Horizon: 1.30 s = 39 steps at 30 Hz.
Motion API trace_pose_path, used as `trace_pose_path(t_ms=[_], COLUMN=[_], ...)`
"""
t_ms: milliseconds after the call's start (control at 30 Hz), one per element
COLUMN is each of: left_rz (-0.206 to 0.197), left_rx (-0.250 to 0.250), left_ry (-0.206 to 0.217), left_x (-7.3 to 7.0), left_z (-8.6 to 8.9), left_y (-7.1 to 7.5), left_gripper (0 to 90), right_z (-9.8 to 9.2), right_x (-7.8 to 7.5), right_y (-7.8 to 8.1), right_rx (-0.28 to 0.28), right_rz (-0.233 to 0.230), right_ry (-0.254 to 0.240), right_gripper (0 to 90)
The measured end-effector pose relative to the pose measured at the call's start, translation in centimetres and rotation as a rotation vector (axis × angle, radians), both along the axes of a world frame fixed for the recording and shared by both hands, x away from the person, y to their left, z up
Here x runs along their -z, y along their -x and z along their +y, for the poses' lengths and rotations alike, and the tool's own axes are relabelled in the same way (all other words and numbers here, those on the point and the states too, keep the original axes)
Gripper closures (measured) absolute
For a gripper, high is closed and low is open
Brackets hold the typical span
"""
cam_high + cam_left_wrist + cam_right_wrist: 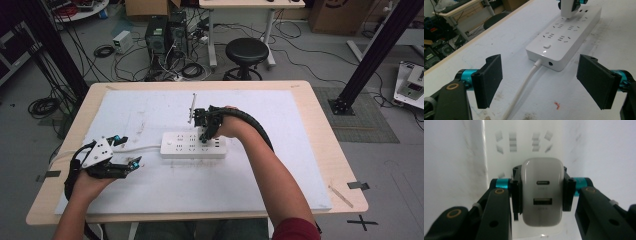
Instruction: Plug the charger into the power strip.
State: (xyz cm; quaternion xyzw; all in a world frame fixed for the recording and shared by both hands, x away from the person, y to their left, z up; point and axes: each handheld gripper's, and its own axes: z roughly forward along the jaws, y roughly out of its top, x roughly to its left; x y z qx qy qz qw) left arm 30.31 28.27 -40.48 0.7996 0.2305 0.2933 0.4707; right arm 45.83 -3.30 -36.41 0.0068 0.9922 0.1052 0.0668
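A white power strip [192, 145] lies in the middle of the white mat, its cord [524, 86] running left toward my left gripper. My right gripper [206, 136] points down over the strip's right part, shut on a white USB charger [542, 191] with two ports facing the camera. The charger [568, 8] stands on the strip's sockets; whether its prongs are seated is hidden. My left gripper [125, 152] rests low on the mat left of the strip, open, with nothing between its black pads [489, 80]. The strip's switch [547, 46] faces that gripper.
The white mat [150, 110] covers most of the wooden table [320, 145]. A thin grey rod [191, 107] stands just behind the strip. A black stool [246, 52], computer towers and cables sit on the floor beyond the far edge.
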Motion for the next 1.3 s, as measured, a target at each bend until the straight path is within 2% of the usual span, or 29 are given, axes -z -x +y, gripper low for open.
trace_pose_path(t_ms=[33,67,167,400,800,867,933,1033,1067,1100,1200,1233,1267,1300], left_rz=[0.001,0.0,0.002,0.006,0.004,0.002,-0.002,-0.007,-0.008,-0.009,-0.011,-0.012,-0.012,-0.02], left_rx=[0.002,0.0,-0.001,0.002,0.002,0.004,0.004,0.006,0.005,0.006,0.011,0.015,0.015,0.022], left_ry=[-0.007,-0.007,-0.01,-0.019,-0.015,-0.01,-0.013,-0.014,-0.011,-0.014,-0.004,-0.009,-0.009,0.001], left_x=[0.0,0.1,0.1,0.0,-0.3,-0.4,-0.6,-0.8,-0.9,-1.0,-1.3,-1.4,-1.4,-1.7], left_z=[0.0,-0.1,-0.1,-0.3,-0.3,-0.3,-0.3,-0.2,-0.2,-0.2,-0.2,-0.2,-0.2,-0.2], left_y=[0.0,0.0,-0.2,-0.4,0.0,0.1,0.1,0.1,0.1,0.1,0.0,-0.1,-0.1,-0.3], left_gripper=[20.7,20.8,20.8,20.8,20.7,20.8,20.8,20.8,20.8,20.8,20.8,20.8,20.7,20.8], right_z=[0.5,0.7,0.1,0.2,0.3,0.3,0.0,-0.7,-1.3,-1.6,-3.0,-3.3,-3.3,-4.5], right_x=[0.7,0.6,0.8,0.9,0.9,0.8,0.7,0.2,-0.4,-0.7,-1.6,-1.7,-1.7,-1.8], right_y=[0.1,0.1,-0.2,-0.5,-0.3,-0.1,0.1,0.2,0.5,0.7,1.5,1.8,1.8,2.5], right_rx=[0.002,0.006,0.02,0.023,0.015,0.018,0.049,0.077,0.104,0.117,0.146,0.155,0.155,0.185], right_rz=[-0.01,-0.004,0.016,0.033,0.017,0.002,-0.001,-0.011,-0.029,-0.033,-0.034,-0.03,-0.03,-0.032], right_ry=[0.021,0.03,-0.017,-0.005,0.008,0.009,-0.027,-0.064,-0.113,-0.138,-0.254,-0.284,-0.284,-0.35], right_gripper=[63.8,63.8,63.8,63.7,63.0,60.3,46.5,45.1,39.2,39.2,35.6,34.9,34.9,31.4])
